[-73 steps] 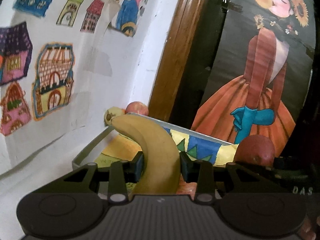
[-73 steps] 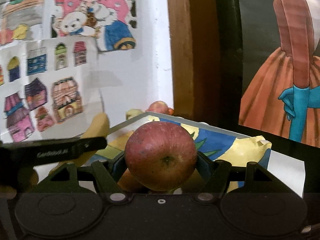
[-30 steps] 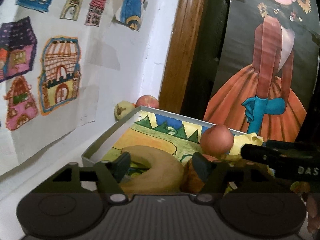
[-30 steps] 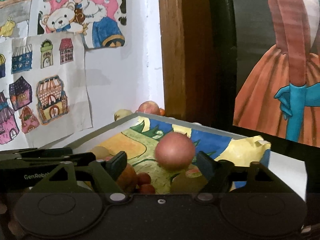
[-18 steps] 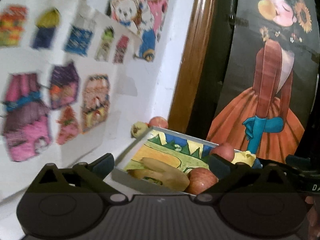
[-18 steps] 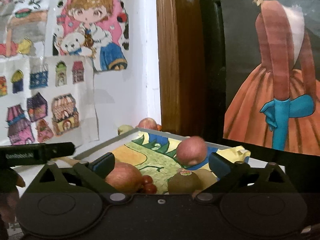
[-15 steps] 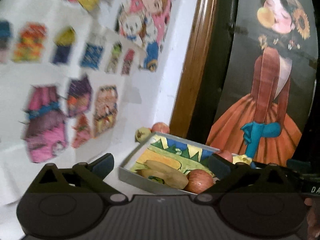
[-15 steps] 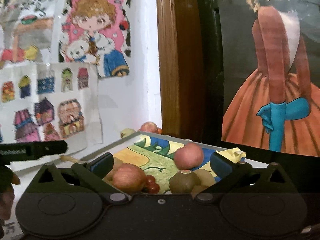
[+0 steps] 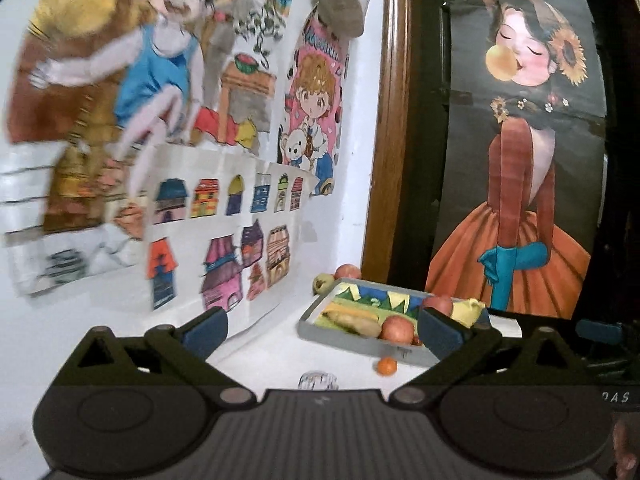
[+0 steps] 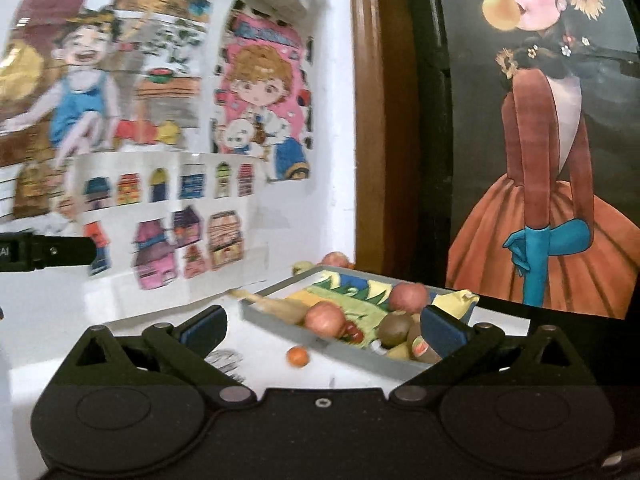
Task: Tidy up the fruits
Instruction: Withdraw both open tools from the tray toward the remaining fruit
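My left gripper [image 9: 322, 326] is matte black, with two angular linkage arms cut by triangular holes and tipped with dark blue pads [image 9: 204, 326]. A silver screw sits at each arm's base, beside round black discs, and its body is ribbed grey. My right gripper [image 10: 322, 326] matches it, with a smooth black body and one small centre screw.

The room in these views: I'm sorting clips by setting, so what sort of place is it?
Most likely a home, perhaps a child's room or play corner. Hand-coloured children's drawings are stuck across the white wall, a large painting of a woman in an orange dress stands beside a wooden door frame, and a tray holds fruit.
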The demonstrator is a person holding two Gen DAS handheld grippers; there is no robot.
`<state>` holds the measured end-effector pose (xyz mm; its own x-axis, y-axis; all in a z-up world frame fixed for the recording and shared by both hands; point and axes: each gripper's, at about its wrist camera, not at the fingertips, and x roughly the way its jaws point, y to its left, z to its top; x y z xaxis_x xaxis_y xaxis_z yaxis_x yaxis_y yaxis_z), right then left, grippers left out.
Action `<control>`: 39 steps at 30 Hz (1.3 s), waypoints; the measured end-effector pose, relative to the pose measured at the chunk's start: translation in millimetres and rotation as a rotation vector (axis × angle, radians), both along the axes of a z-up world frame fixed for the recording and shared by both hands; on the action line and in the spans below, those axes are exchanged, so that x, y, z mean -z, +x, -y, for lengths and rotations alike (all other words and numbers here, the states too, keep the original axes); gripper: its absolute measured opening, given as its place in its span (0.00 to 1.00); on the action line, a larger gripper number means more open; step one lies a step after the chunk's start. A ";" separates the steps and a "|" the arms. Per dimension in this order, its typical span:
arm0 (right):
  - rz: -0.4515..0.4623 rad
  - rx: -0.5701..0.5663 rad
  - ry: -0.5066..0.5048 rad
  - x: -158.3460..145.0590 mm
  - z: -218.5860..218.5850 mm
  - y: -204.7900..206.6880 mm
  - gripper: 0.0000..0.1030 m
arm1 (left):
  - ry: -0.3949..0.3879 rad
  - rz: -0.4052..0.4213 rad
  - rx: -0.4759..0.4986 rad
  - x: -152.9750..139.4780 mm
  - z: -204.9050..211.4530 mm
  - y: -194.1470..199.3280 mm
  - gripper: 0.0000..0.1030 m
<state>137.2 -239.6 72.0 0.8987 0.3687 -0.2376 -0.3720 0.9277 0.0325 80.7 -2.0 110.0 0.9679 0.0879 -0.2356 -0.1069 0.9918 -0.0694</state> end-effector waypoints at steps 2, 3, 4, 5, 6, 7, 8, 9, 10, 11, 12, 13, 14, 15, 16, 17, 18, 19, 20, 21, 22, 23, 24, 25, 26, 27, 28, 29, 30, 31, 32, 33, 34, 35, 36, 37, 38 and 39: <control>0.007 -0.009 0.001 2.1 0.9 -24.7 0.99 | 0.007 0.012 0.005 -2.6 7.8 -24.7 1.00; 0.010 -0.008 0.001 3.2 2.0 -37.2 0.99 | 0.005 0.022 0.004 -4.0 10.9 -35.8 1.00; 0.015 -0.005 0.002 4.2 3.6 -47.9 0.99 | -0.002 0.035 0.000 -5.2 13.8 -46.9 1.00; 0.021 0.000 0.003 5.1 5.0 -58.2 0.99 | -0.015 0.050 -0.009 -6.2 16.1 -58.9 1.00; 0.024 0.009 0.003 5.7 6.7 -68.1 0.99 | -0.029 0.063 -0.026 -6.5 17.5 -69.4 1.00; 0.029 0.023 0.004 6.2 7.8 -79.1 0.99 | -0.039 0.072 -0.051 -7.0 19.0 -78.6 1.00; 0.034 0.030 0.006 6.9 9.4 -87.8 0.99 | -0.047 0.080 -0.081 -8.1 20.8 -88.4 1.00; 0.038 0.029 0.009 6.8 10.5 -96.0 0.99 | -0.049 0.087 -0.102 -9.9 22.5 -97.5 1.00; 0.042 0.019 0.011 6.7 12.1 -104.0 0.99 | -0.044 0.089 -0.111 -12.7 23.6 -104.2 1.00; 0.046 0.007 0.012 6.1 13.7 -111.1 0.99 | -0.028 0.089 -0.115 -17.4 25.3 -111.3 1.00; 0.050 0.001 0.013 4.6 14.5 -116.0 0.99 | -0.008 0.089 -0.121 -22.3 27.5 -116.9 1.00; 0.056 0.000 0.016 2.7 15.9 -121.0 0.99 | 0.017 0.091 -0.129 -29.0 30.3 -122.5 1.00; 0.060 0.003 0.019 0.4 16.8 -124.8 0.99 | 0.034 0.093 -0.131 -35.2 31.9 -125.0 1.00; 0.060 0.008 0.024 -2.1 17.6 -126.7 0.99 | 0.048 0.097 -0.134 -42.4 33.9 -127.6 1.00; 0.061 0.011 0.031 -5.3 18.3 -128.6 0.99 | 0.058 0.101 -0.136 -49.7 35.5 -129.4 1.00; 0.061 0.010 0.031 -8.6 18.2 -129.7 0.99 | 0.069 0.106 -0.135 -59.7 36.9 -130.0 1.00; 0.063 0.006 0.027 -13.0 17.8 -130.3 0.99 | 0.078 0.110 -0.133 -69.8 38.5 -129.2 1.00; 0.067 -0.001 0.020 -19.3 17.1 -130.4 0.99 | 0.081 0.112 -0.133 -79.7 40.2 -128.1 1.00; 0.075 -0.008 0.014 -26.5 16.6 -130.1 0.99 | 0.082 0.113 -0.132 -92.4 41.6 -126.1 1.00; 0.083 -0.013 0.011 -34.9 16.3 -129.1 0.99 | 0.081 0.115 -0.132 -104.4 42.4 -123.5 1.00; 0.091 -0.016 0.010 -45.9 16.8 -128.3 0.99 | 0.072 0.119 -0.137 -117.5 43.2 -121.5 1.00; 0.098 -0.025 0.011 -56.8 17.7 -127.4 0.99 | 0.057 0.130 -0.138 -130.5 43.6 -119.9 1.00; 0.106 -0.035 0.017 -67.9 19.1 -126.3 0.99 | 0.047 0.144 -0.131 -142.4 43.7 -117.6 1.00; 0.114 -0.039 0.028 -81.9 21.4 -124.5 0.99 | 0.045 0.162 -0.123 -155.3 45.2 -115.3 1.00; 0.119 -0.039 0.036 -93.0 22.7 -122.3 0.99 | 0.045 0.177 -0.119 -164.5 45.9 -112.0 1.00; 0.124 -0.039 0.040 -105.3 23.8 -119.3 0.99 | 0.045 0.194 -0.113 -173.9 47.1 -108.3 1.00; 0.132 -0.041 0.042 -117.3 24.5 -115.5 0.99 | 0.045 0.207 -0.107 -180.9 47.1 -103.4 1.00; 0.138 -0.041 0.043 -128.9 24.8 -110.0 0.99 | 0.043 0.217 -0.099 -188.4 47.3 -97.2 1.00; 0.139 -0.038 0.039 -138.7 24.8 -103.1 0.99 | 0.042 0.224 -0.090 -194.8 47.7 -89.9 1.00; 0.138 -0.027 0.029 -148.7 24.0 -93.4 0.99 | 0.042 0.230 -0.082 -199.0 48.0 -83.4 1.00; 0.139 -0.015 0.016 -155.3 22.4 -85.2 0.99 | 0.042 0.234 -0.077 -203.3 47.5 -73.2 1.00; 0.142 -0.002 -0.002 -160.8 19.8 -76.1 0.99 | 0.043 0.233 -0.071 -206.5 46.6 -61.5 1.00; 0.149 0.009 -0.024 -164.8 16.1 -65.1 0.99 | 0.048 0.227 -0.065 -208.4 45.5 -49.1 1.00; 0.156 0.016 -0.041 -165.8 12.6 -55.8 0.99 | 0.056 0.216 -0.060 -208.9 44.5 -36.6 1.00; 0.157 0.022 -0.056 -164.2 8.8 -43.3 0.99 | 0.066 0.204 -0.060 -207.7 42.8 -22.6 1.00; 0.151 0.022 -0.057 -160.6 6.0 -32.0 0.99 | 0.076 0.195 -0.058 -204.7 40.8 -5.2 1.00; 0.145 0.019 -0.050 -155.1 4.1 -21.0 0.99 | 0.083 0.194 -0.051 -199.2 38.6 9.1 1.00; 0.142 0.016 -0.044 -148.0 2.2 -11.1 0.99 | 0.089 0.194 -0.046 -190.9 35.9 24.6 1.00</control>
<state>126.1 -241.8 220.0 0.9302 0.3459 -0.1230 -0.3549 0.9330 -0.0604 105.3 -37.9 300.9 0.9889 0.1447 -0.0348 -0.1450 0.9894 -0.0058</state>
